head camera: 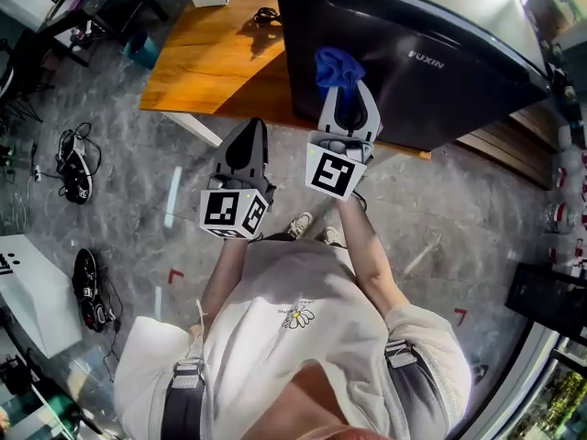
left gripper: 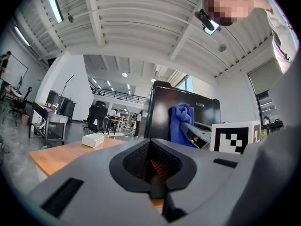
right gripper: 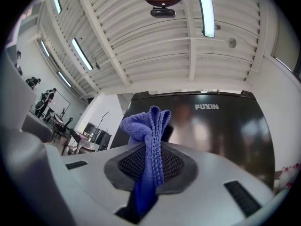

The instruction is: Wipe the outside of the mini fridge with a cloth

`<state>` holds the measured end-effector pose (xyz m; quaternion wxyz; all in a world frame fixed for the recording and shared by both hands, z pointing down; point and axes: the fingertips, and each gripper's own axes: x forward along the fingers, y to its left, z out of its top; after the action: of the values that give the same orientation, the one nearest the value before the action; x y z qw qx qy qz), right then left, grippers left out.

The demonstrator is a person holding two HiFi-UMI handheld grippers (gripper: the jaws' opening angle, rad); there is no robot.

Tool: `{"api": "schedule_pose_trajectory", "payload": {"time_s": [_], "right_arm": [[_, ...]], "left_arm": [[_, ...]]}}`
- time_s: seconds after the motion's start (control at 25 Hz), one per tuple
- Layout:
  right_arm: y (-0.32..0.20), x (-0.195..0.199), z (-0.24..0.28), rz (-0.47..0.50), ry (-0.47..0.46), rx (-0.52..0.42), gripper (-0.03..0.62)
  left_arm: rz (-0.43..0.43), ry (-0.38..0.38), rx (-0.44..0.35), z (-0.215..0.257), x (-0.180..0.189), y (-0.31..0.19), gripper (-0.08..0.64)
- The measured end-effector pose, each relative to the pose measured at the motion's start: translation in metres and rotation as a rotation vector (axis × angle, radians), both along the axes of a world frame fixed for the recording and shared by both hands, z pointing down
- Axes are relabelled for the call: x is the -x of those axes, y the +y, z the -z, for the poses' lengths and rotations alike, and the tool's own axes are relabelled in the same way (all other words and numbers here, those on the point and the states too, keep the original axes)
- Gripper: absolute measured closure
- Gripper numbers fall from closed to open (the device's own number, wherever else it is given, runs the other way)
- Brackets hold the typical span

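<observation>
The blue cloth is pinched between the jaws of the right gripper, which are closed on its lower part. Its bunched top sticks out past the jaw tips. Directly ahead of that gripper stands the black mini fridge, marked FUXIN. The cloth's top sits right up against the glossy door, toward the door's left side. Whether it actually presses on the door cannot be told. The fridge stands on a wooden bench.

The left gripper hovers just to the left of the right one and a little further back from the fridge. Its jaws are drawn together with nothing between them, and their tips lie about at the bench's near edge. Beyond the left gripper, well apart from it, a small white box lies on the bench.
</observation>
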<state>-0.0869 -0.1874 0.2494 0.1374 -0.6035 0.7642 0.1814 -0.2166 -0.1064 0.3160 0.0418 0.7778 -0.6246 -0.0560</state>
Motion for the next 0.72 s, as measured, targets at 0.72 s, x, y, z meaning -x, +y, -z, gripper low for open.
{"api": "schedule_pose_trajectory", "payload": {"time_s": [0.72], "right_arm": [[0.011, -0.180, -0.011, -0.152, 0.021, 0.042, 0.529]], "left_arm": [[-0.122, 0.026, 0.005, -0.008, -0.141, -0.016, 0.555]]}}
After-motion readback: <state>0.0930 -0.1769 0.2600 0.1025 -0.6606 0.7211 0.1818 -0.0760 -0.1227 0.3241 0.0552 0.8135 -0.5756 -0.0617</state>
